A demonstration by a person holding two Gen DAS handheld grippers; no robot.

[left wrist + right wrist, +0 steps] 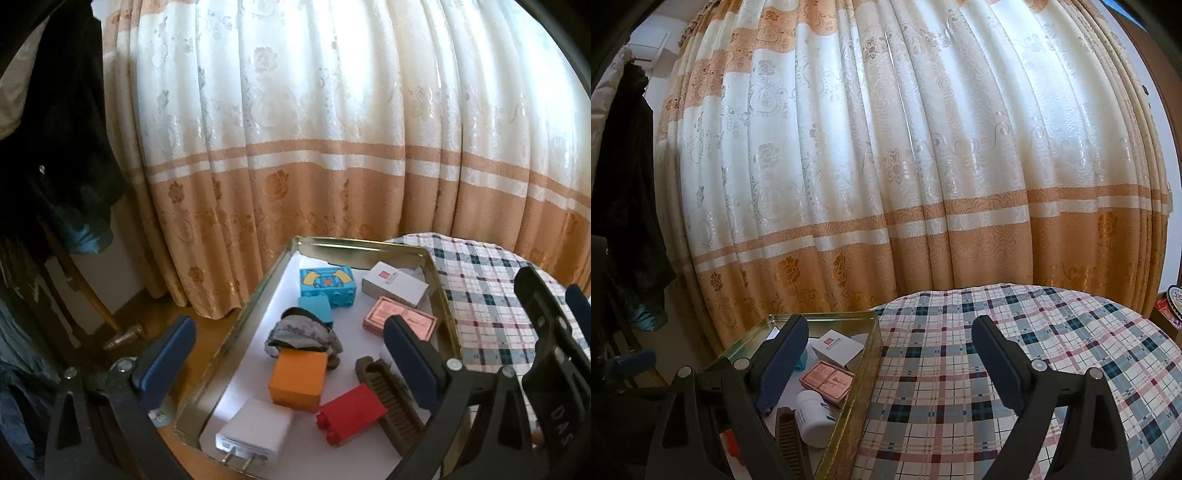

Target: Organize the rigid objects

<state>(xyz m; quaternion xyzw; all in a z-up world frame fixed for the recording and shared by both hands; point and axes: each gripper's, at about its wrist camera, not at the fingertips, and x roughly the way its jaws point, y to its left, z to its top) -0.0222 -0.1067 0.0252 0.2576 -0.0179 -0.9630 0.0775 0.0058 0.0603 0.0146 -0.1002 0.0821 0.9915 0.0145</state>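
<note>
A gold tin tray stands at the table's left edge. It holds a blue patterned brick, a teal block, a white box, a pink box, a grey crumpled lump, an orange box, a white charger, a red brick and a brown comb. My left gripper hovers open above the tray with nothing between its fingers. In the right wrist view my right gripper stands open over the tray's right wall. A white bottle lies inside the tray.
A plaid tablecloth covers the round table to the right of the tray. A cream and orange curtain hangs close behind. Dark clothes hang at the left above a wooden floor. My right gripper shows at the right.
</note>
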